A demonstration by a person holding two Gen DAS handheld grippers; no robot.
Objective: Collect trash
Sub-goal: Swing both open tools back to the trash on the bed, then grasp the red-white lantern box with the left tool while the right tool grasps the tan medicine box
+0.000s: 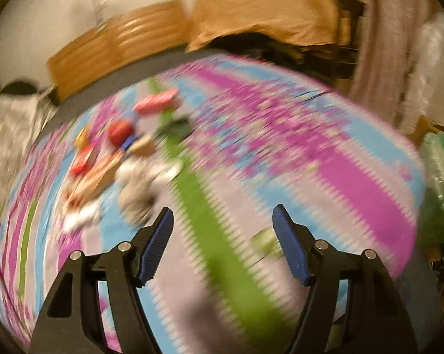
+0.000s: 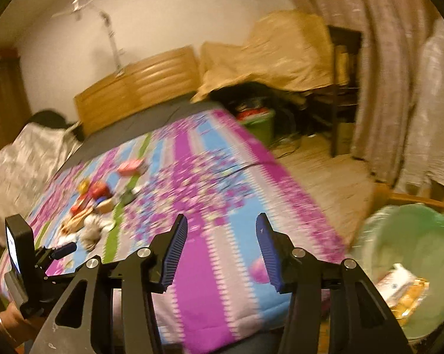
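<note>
Right now both views are smeared by motion blur. The left tongs stand spread with nothing between their blue pads, hanging over a bed covered in a pink, blue and green patterned blanket. The right tongs are spread too, somewhat narrower, and also empty, above the near edge of the same bed. The trash lies in a loose heap on the blanket, toward the left side of the bed and well ahead of both tongs; red, pink, brown and white pieces show, too blurred to name. In the right wrist view the heap sits left of the tongs, and a bin with a green liner stands on the floor just beside the bed's right corner, with some packets already inside. A wooden headboard stands at the far end of the bed.
</note>
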